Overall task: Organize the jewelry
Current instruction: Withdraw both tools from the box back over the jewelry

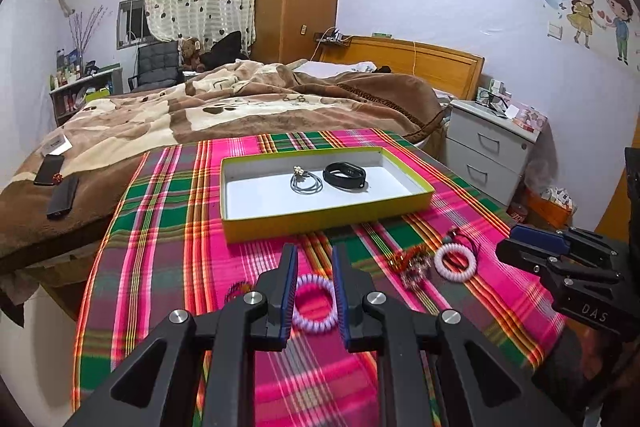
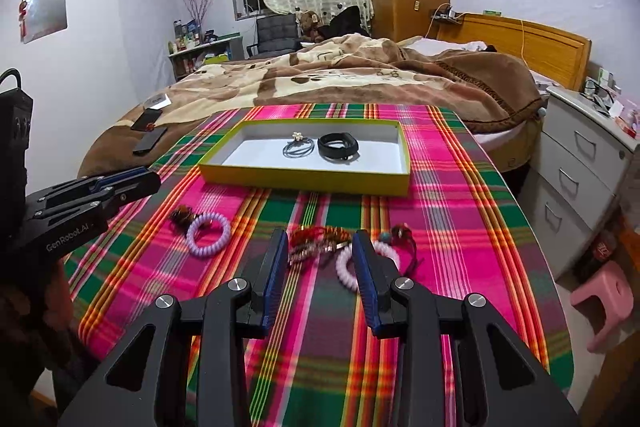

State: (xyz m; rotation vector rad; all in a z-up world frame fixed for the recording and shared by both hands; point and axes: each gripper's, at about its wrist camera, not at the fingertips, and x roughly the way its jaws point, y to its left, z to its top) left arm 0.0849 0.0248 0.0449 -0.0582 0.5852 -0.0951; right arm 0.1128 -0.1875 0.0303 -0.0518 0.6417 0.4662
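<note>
Yellow-rimmed tray (image 1: 326,217) lies flat, long axis left-right across table

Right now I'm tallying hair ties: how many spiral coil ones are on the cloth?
2. A purple coil tie lies left, ahead of the left gripper; a pale pink coil tie lies right, partly behind the right gripper. None seems hidden.

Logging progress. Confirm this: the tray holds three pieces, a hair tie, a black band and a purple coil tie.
Wrong count. The tray holds two pieces: the hair tie and the black band. The purple coil tie lies on the cloth outside it, as the right wrist view shows.
</note>
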